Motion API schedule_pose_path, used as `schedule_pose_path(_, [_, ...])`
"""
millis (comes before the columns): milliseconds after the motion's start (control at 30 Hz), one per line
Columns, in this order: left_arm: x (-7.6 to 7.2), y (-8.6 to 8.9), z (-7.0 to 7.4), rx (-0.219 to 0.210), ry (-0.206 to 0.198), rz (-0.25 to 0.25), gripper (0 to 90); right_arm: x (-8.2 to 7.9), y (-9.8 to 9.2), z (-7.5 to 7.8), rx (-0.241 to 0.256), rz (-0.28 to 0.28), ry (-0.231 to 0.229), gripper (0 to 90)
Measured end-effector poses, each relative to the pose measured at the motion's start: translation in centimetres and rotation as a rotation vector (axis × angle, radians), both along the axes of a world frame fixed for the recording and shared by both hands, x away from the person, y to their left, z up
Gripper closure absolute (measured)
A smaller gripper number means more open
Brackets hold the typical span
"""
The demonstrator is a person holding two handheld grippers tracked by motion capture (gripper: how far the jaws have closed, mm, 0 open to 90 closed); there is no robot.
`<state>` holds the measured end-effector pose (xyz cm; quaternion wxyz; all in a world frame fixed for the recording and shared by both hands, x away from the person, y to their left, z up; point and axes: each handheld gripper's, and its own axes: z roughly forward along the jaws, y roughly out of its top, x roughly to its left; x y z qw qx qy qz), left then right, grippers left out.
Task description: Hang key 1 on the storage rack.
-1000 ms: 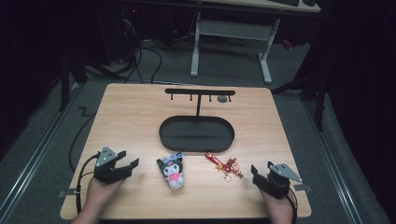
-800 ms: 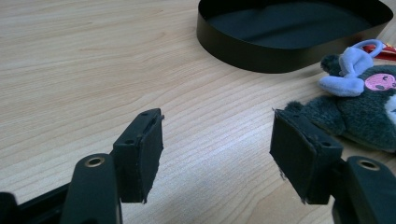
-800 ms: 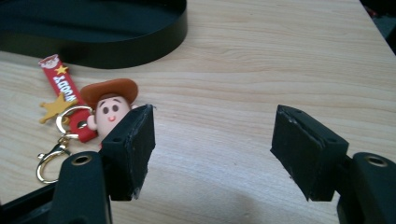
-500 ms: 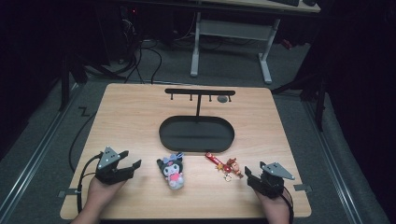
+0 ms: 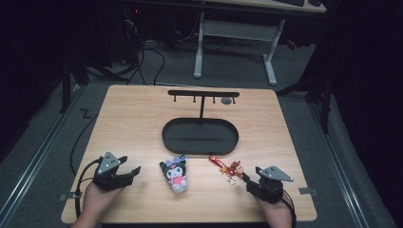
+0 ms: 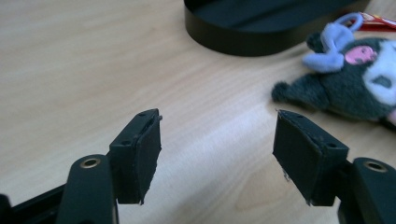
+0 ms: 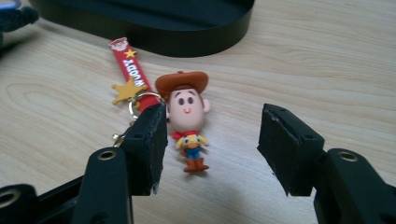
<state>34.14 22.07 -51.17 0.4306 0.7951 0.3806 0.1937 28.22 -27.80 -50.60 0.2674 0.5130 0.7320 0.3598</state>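
Observation:
A cowboy figure keychain (image 5: 232, 169) (image 7: 187, 122) with a red strap (image 7: 131, 71) and a yellow star lies on the wooden table (image 5: 138, 123) in front of the black oval stand base (image 5: 200, 137). My right gripper (image 5: 252, 183) (image 7: 212, 142) is open, low over the table, its jaws on either side of the figure's lower body without touching it. A dark plush toy (image 5: 174, 172) (image 6: 355, 81) with a lilac bow lies left of the keychain. My left gripper (image 5: 134, 170) (image 6: 217, 158) is open and empty, left of the plush.
A black T-shaped hanger rack (image 5: 203, 94) with several small hooks rises from the oval base. A desk frame (image 5: 235, 28) and cables (image 5: 142, 57) stand on the floor beyond the table's far edge. Bare wood lies left of the base.
My right gripper has moved left and forward, closing in on the cowboy keychain. The left gripper has barely shifted.

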Motion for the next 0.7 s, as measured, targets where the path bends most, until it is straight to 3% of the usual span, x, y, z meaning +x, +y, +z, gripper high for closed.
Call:
schedule_pose_path(67, [-0.2,0.3,0.0,0.001,-0.024,0.007,31.7,0.0,0.3,0.1,-0.012,0.017,0.0,41.7])
schedule_pose_path(333, [0.1,1.0,-0.5,-0.039,-0.01,0.033,29.1,0.0,1.7,0.1,-0.038,0.069,0.047,40.2])
schedule_pose_path(567, [0.2,1.4,-0.5,-0.042,-0.018,0.041,27.1,0.4,2.3,0.2,-0.053,0.074,0.119,39.5])
schedule_pose_path(700, [0.0,1.0,-0.5,-0.037,-0.017,0.01,27.1,0.4,2.8,0.4,-0.079,0.074,0.177,39.5])
